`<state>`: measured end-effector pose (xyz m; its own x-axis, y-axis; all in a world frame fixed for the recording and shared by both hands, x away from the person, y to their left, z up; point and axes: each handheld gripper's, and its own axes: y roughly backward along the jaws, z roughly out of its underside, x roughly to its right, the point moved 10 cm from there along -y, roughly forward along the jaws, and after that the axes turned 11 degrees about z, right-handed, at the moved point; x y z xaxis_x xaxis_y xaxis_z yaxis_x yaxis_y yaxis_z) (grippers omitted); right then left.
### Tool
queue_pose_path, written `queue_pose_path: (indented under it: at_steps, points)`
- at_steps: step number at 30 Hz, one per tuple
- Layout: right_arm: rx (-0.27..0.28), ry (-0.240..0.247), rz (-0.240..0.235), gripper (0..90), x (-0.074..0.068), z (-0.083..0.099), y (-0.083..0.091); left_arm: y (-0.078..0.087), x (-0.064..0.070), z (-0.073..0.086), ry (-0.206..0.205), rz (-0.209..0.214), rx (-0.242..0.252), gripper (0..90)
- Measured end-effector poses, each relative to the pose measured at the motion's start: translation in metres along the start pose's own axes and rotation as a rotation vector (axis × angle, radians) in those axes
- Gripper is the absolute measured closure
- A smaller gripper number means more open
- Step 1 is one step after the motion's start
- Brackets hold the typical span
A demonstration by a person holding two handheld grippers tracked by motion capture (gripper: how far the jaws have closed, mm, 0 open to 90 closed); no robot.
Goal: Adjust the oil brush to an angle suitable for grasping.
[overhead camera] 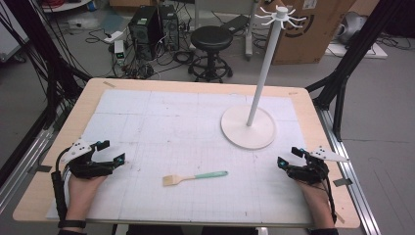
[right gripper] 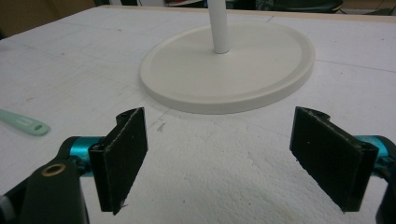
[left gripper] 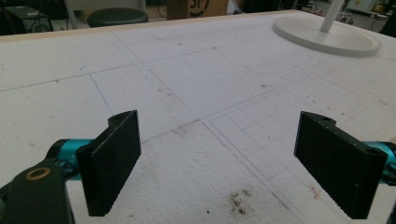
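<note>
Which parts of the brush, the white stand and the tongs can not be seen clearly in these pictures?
- Brush: in the right gripper view the left edge cuts it off, leaving the green handle end; bristles too small in the high view.
- White stand: its hooks are too small to count in the high view; both gripper views cut the pole at the top edge.
- Left tongs and right tongs: bodies cut off by the bottom edge.

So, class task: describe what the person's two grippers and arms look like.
Each gripper, left gripper and right gripper, has a black body with teal parts, flat black ridged jaws and a pale three-cornered plate on top. A black cable trails from each along the forearm. There is a black band at the left wrist.
</note>
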<state>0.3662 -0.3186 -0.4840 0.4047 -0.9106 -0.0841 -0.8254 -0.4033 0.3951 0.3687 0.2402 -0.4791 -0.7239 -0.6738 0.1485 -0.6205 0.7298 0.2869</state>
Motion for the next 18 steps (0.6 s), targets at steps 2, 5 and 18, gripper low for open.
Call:
queue_pose_path:
  at_steps: [2, 5, 18]
  points:
    - [0.001, 0.002, 0.001, 18.6, 0.0001, 0.0000, -0.0001, 0.0002, -0.0010, -0.0001, 0.010, -0.007, 0.003, 14.3]
    - [0.000, 0.001, 0.000, 18.6, 0.0001, 0.0001, -0.0001, 0.0001, -0.0023, 0.0000, 0.014, -0.027, 0.001, 13.9]
    - [-0.012, -0.035, -0.005, 18.6, 0.0033, 0.0001, -0.0010, 0.0002, 0.0005, -0.0004, -0.012, -0.016, -0.003, 14.9]
